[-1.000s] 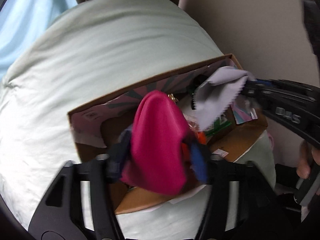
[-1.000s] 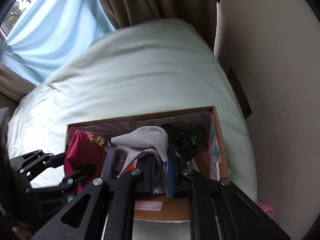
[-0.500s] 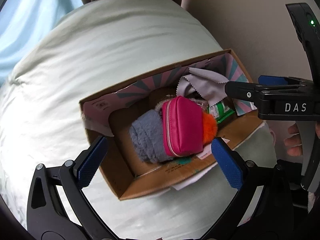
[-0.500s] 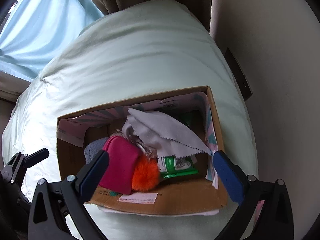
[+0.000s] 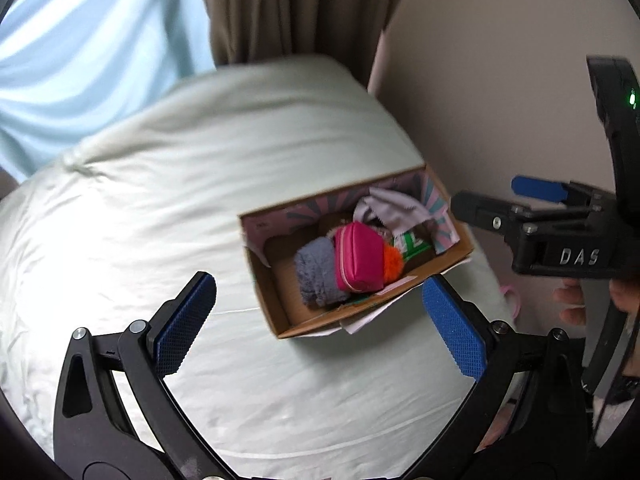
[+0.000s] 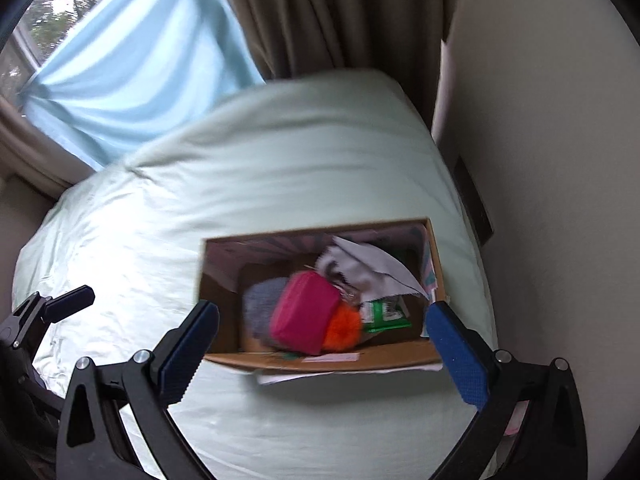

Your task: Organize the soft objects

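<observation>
Left wrist view shows your left gripper (image 5: 318, 322) spread wide and empty above the pale green bedding (image 5: 160, 220); the cardboard box (image 5: 276, 304) sits on that bedding, just beside the wall; inside lie a grey fuzzy piece (image 5: 316, 276), a pink pouch (image 5: 358, 260) leaning on it, an orange pompom (image 5: 392, 264) and a lilac cloth (image 5: 394, 212); your right gripper (image 6: 322, 354) is likewise spread, holding nothing, above the box's near edge.

One cardboard box (image 6: 320, 360) holds one pink zip pouch (image 6: 304, 318), one grey fluffy piece (image 6: 258, 308), one orange pompom (image 6: 344, 330), one grey cloth (image 6: 372, 270) and one green packet (image 6: 386, 314).
</observation>
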